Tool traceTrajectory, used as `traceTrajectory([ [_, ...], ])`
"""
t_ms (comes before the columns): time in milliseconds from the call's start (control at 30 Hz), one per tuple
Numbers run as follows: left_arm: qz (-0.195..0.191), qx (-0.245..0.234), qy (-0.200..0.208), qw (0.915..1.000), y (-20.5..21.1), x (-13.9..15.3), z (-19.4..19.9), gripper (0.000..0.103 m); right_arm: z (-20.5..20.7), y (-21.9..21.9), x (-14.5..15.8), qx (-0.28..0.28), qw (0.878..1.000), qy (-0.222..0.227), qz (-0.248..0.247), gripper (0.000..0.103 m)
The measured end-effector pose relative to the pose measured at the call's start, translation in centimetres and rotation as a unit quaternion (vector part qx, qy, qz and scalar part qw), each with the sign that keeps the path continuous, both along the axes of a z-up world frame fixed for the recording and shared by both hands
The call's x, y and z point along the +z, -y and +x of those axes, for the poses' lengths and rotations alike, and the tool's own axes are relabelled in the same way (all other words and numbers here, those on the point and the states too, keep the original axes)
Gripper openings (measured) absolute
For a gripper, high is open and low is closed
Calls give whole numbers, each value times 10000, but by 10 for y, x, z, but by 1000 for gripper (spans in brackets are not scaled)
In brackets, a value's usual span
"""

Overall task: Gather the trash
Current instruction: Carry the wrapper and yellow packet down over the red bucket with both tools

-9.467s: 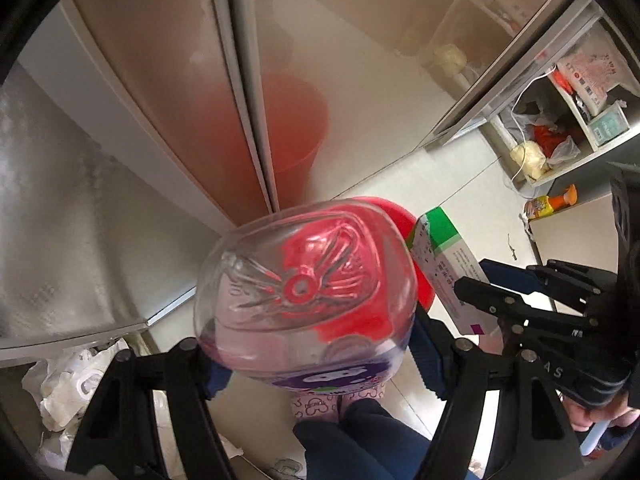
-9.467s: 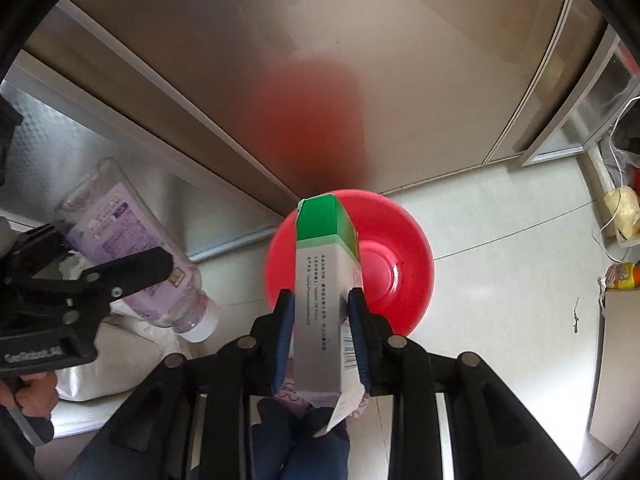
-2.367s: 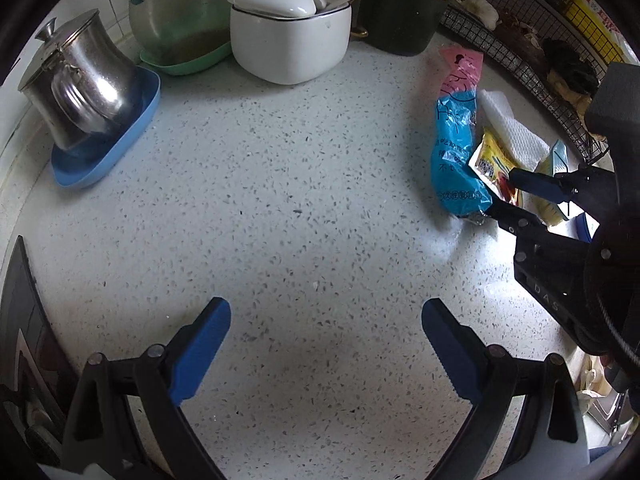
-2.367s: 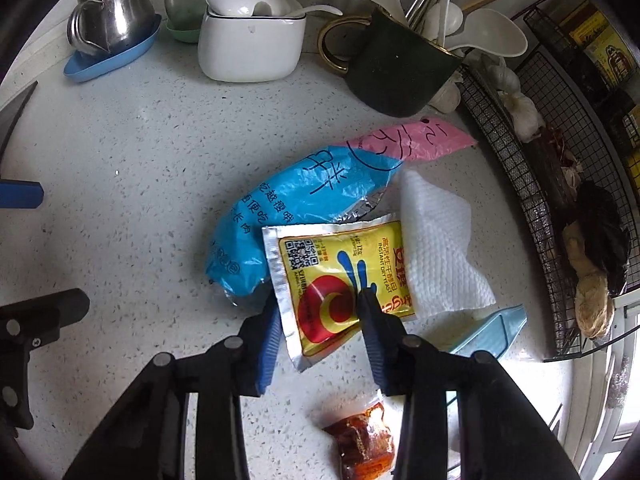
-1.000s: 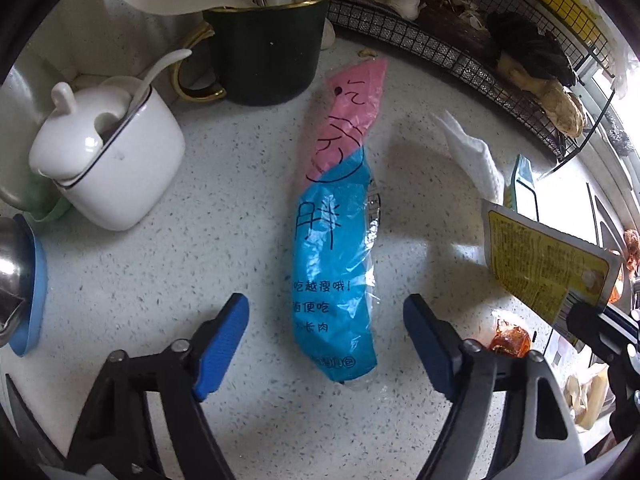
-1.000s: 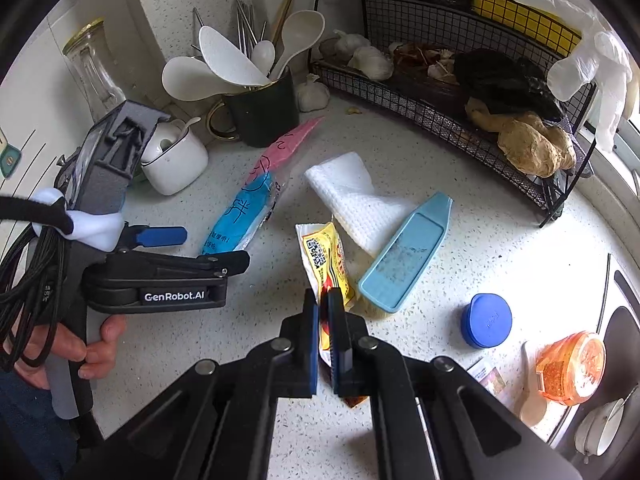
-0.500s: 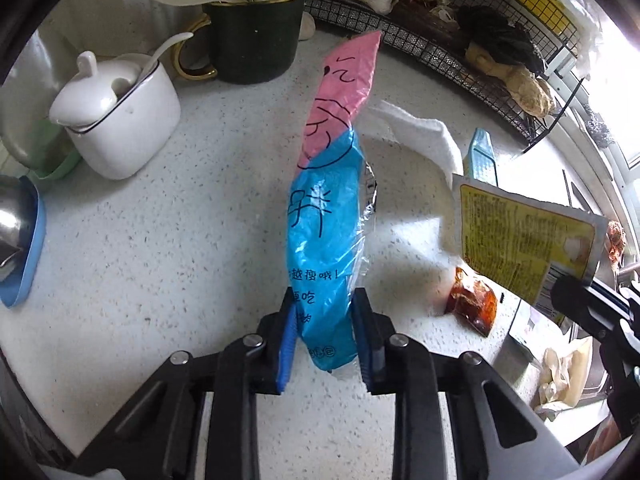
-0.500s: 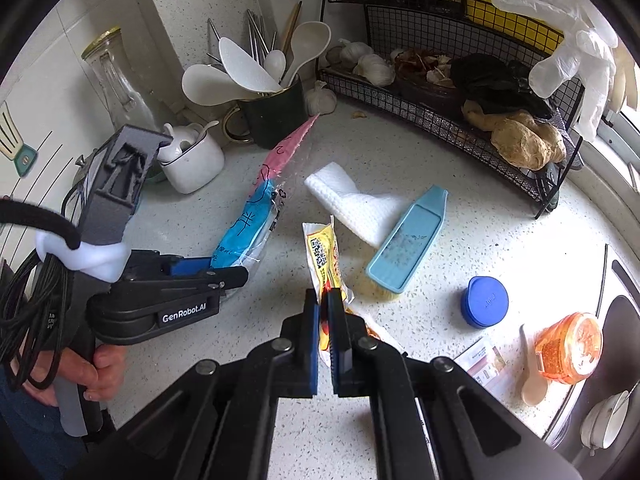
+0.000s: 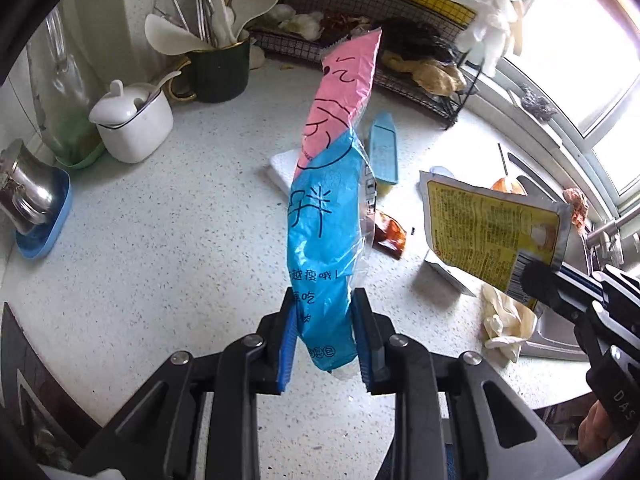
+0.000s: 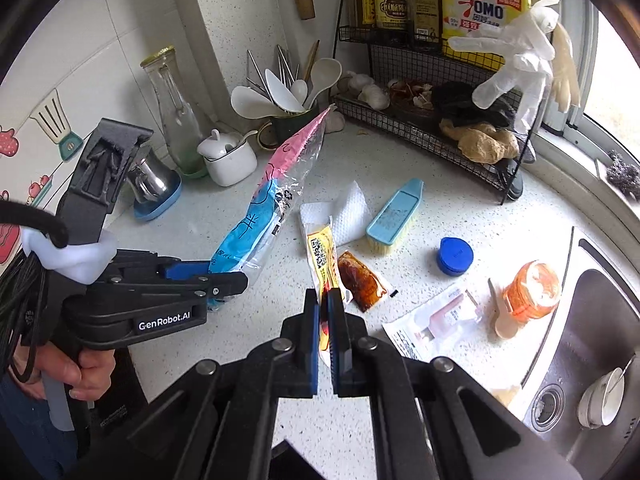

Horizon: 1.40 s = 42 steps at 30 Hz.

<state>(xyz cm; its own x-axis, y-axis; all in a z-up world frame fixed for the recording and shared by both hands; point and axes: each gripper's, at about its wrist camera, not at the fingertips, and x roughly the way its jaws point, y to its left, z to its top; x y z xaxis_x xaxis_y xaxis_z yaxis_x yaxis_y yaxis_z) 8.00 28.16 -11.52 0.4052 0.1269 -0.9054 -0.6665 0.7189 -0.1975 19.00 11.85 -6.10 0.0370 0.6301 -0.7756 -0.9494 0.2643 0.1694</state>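
My left gripper (image 9: 325, 340) is shut on the lower end of a long blue and pink plastic wrapper (image 9: 326, 208), which stands up off the counter. From the right wrist view that wrapper (image 10: 264, 208) juts out of the left gripper (image 10: 224, 278). A yellow sachet (image 10: 322, 256) is pinched edge-on in my right gripper (image 10: 324, 320), lifted above the counter. In the left wrist view the sachet (image 9: 492, 232) hangs flat at the right, held by the right gripper (image 9: 540, 280). A brown sauce packet (image 10: 362, 280), a white tissue (image 10: 344, 210) and a clear printed wrapper (image 10: 436, 320) lie on the counter.
On the speckled counter (image 10: 400, 168) lie a blue brush (image 10: 394, 212), blue lid (image 10: 454, 256) and orange jar (image 10: 530, 292). A wire rack (image 10: 432, 128), utensil mug (image 9: 218, 70), white sugar pot (image 9: 132, 120) and steel jug (image 9: 24, 196) line the back. The sink (image 10: 592, 360) is at right.
The left jaws closed on the blue and pink wrapper and lifted it off the counter. Both hands rose and drew back, so more of the counter, rack and sink shows.
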Motion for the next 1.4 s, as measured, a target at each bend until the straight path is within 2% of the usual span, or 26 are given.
traceTrajectory([
  [333,20,-873,14,9962,114,8,15,24,-7,119,8,-778,9969,104,76,4],
  [667,32,-1976,182,9801,254,15,14,24,-40,268,6,-1800,9834,218,18,4],
  [933,-219,-2811,48,9594,357,1,12,24,-70,358,-8,-2715,9619,176,-270,4],
  [1033,-344,-3185,-36,9473,386,-9,12,24,-81,385,-13,-3051,9515,77,-385,4],
  [1267,-615,-3828,-316,9213,443,-35,17,24,-93,425,-37,-3779,9229,-316,-661,4],
  [1400,-798,-4116,-493,9065,463,-55,20,24,-97,436,-52,-4013,9115,-463,-767,4],
])
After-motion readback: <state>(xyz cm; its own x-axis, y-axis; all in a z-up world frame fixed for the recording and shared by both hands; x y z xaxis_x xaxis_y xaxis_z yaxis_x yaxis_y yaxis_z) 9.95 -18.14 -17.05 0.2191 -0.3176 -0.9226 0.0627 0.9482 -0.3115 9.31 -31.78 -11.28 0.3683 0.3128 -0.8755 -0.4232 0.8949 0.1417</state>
